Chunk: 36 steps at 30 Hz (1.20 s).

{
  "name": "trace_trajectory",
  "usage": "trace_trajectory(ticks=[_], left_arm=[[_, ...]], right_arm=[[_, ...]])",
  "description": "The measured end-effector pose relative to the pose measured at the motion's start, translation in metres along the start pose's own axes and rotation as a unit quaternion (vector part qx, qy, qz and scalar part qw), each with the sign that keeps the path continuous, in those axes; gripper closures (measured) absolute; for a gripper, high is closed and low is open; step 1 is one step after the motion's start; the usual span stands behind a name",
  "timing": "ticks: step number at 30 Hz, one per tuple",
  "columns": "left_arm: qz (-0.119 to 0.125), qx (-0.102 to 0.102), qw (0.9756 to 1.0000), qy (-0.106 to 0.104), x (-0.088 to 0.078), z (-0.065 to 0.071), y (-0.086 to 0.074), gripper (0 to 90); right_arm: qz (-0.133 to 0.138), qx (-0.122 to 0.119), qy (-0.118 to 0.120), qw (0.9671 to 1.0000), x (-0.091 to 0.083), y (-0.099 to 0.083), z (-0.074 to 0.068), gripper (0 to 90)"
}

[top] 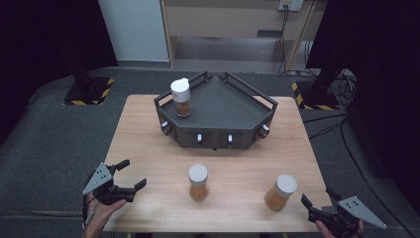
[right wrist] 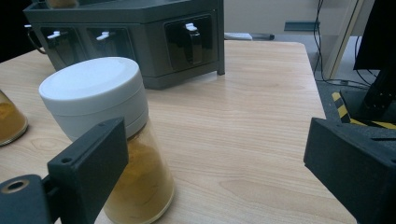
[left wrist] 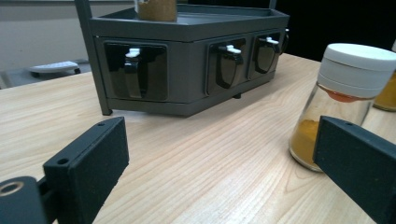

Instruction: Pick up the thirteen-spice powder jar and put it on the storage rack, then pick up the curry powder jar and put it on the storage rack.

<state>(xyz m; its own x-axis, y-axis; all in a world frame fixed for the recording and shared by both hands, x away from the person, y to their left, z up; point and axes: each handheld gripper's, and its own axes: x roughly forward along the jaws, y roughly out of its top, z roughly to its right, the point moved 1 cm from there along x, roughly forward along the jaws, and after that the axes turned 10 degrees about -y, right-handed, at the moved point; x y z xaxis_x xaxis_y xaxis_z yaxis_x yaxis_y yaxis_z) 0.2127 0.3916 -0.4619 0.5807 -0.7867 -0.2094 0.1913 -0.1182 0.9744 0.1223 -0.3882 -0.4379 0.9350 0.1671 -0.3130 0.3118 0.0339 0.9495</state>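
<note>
Light wooden table (top: 148, 148) on grey carpet, dark curtains around. Grey corner rack (top: 218, 111) at table's far side holds one spice jar (top: 181, 97). Nearer than the rack: two white-capped glass jars of orange powder, middle (top: 198, 182) and right (top: 280, 192). Left gripper (top: 130, 174) and right gripper (top: 317, 201) both gape, empty.

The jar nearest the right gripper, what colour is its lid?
White; the lid on that jar shows best in the right gripper view.

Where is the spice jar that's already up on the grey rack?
In the high view, that spice jar stands upright at the left rear corner of the rack, well behind the two jars on the table.
</note>
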Motion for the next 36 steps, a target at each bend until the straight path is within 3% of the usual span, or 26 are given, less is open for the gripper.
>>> trace_trajectory(ticks=[14, 36], left_arm=[[0.003, -0.004, 0.9998, -0.017, -0.0019, -0.0056, -0.0075, 2.2], [-0.004, -0.006, 0.9999, -0.013, -0.0029, -0.0049, -0.0086, 1.7]], right_arm=[[0.001, -0.001, 0.001, 1.0, -0.0005, -0.0001, -0.0001, 6.4], [0.001, -0.004, 0.001, 1.0, -0.0004, 0.0008, -0.0013, 6.2]])
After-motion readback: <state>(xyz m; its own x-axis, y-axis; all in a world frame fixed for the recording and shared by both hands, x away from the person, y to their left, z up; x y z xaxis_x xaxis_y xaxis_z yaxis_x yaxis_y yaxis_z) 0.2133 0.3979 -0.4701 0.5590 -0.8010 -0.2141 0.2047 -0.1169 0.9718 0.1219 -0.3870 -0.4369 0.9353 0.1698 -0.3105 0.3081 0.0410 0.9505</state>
